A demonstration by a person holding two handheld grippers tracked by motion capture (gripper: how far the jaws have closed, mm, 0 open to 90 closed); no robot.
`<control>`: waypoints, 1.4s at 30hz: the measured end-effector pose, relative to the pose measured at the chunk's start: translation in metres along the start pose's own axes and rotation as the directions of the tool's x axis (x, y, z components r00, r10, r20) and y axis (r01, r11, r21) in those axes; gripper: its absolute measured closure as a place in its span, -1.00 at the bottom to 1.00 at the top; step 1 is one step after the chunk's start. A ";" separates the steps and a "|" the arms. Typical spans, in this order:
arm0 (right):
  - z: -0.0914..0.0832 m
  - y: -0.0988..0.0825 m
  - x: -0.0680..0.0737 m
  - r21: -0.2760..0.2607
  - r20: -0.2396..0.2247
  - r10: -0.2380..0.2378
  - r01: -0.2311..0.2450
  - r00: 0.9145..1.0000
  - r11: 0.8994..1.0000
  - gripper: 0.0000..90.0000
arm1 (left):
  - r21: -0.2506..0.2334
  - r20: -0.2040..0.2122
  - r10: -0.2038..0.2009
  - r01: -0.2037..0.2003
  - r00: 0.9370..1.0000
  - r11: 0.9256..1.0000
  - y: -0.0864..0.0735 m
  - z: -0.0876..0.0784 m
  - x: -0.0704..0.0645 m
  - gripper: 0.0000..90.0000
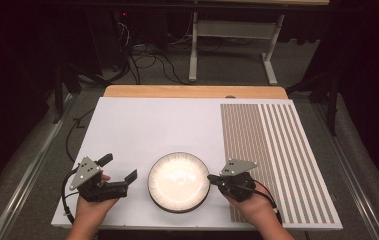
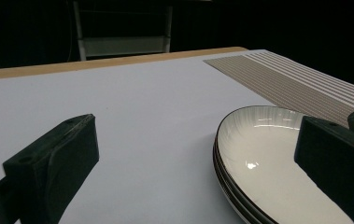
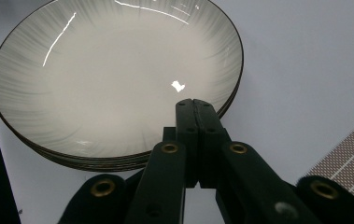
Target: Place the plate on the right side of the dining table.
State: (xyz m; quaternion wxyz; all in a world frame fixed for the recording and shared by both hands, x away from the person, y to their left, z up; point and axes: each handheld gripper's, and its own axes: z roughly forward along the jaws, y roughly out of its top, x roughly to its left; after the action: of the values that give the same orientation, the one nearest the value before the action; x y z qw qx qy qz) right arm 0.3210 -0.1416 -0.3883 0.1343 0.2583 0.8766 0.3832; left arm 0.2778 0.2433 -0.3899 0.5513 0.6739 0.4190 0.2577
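Note:
A stack of white shallow plates with dark rims [image 1: 179,180] rests near the front of the white tabletop [image 1: 147,125]. My left gripper [image 1: 120,167] sits just left of the stack, jaws wide open with nothing between them. In the left gripper view the plates [image 2: 268,154] lie ahead to the right, partly behind the right jaw. My right gripper [image 1: 211,178] is at the stack's right rim, shut. In the right gripper view its jaws [image 3: 195,105] are pressed together over the near rim of the plates [image 3: 114,79], holding nothing.
A brown-and-white striped mat [image 1: 277,160] covers the table's right part. A wooden edge [image 1: 192,91] runs along the back. Beyond it stand a white frame [image 1: 232,45] and cables on the floor [image 1: 147,60]. The person's hands come in at the bottom.

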 end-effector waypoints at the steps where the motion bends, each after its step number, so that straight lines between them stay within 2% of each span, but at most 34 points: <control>1: 0.001 0.000 0.000 0.005 0.001 -0.012 0.012 1.000 1.000 1.00 | 0.001 -0.001 0.003 -0.003 1.000 1.000 0.000 0.000 0.000 -0.99; 20: 0.003 0.000 0.001 0.037 0.001 -0.034 0.034 0.999 0.999 1.00 | 0.009 0.005 0.015 -0.015 1.000 1.000 0.001 0.001 -0.002 -0.99; 42: 0.006 0.001 0.001 0.039 0.002 -0.030 0.030 1.000 0.999 1.00 | 0.014 0.009 0.010 -0.010 1.000 1.000 0.000 0.001 -0.001 -0.99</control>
State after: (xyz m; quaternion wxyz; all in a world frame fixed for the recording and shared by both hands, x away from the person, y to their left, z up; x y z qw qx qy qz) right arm 0.3230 -0.1369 -0.3911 0.1360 0.2483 0.8874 0.3638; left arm 0.2783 0.2420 -0.3899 0.5474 0.6808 0.4149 0.2544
